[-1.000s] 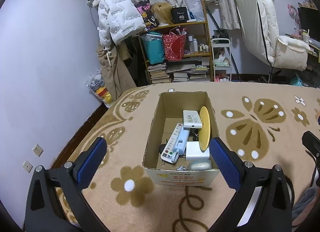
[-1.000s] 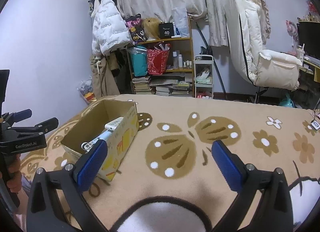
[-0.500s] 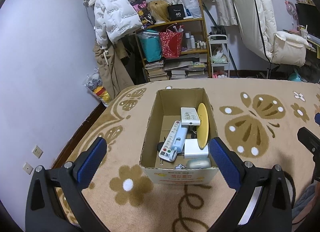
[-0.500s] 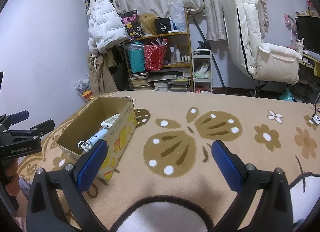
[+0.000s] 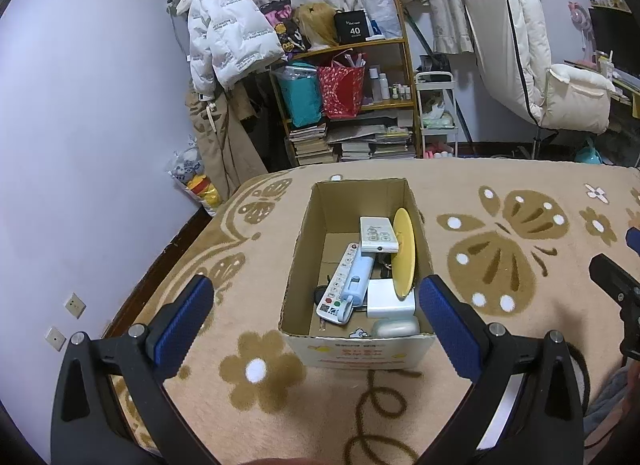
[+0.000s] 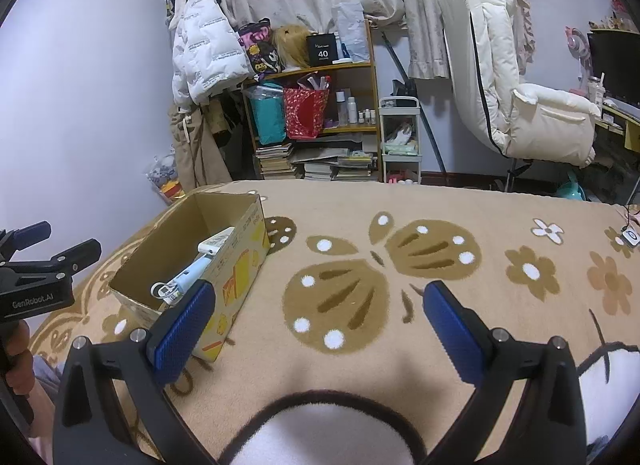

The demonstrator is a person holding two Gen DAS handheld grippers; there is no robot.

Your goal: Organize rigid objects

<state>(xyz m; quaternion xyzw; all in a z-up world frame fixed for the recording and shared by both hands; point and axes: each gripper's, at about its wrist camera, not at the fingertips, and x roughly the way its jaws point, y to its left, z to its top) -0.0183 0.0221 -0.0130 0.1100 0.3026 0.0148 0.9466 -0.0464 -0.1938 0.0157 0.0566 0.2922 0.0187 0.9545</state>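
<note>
The fingers of the left gripper (image 5: 316, 307) stand wide apart with nothing between them, hovering just short of the near end of the cardboard box (image 5: 360, 349), which sits on the patterned blanket (image 5: 500, 265) of a bed. The right gripper (image 6: 318, 315) is likewise spread and empty, pointed at bare blanket with the box off to its left.

The box's long axis runs straight away from the left gripper, so that hand is the nearer and better lined up. Inside, a long remote control (image 5: 338, 287) and a pale blue device (image 5: 358, 279) lie lengthwise along that axis. A white remote (image 5: 378, 235) rests above them toward the far end, a yellow disc (image 5: 404, 255) stands on edge against the right wall, and a white block (image 5: 390, 299) sits at the near end.

No loose items show on the blanket, so the sorting looks close to finished.
</note>
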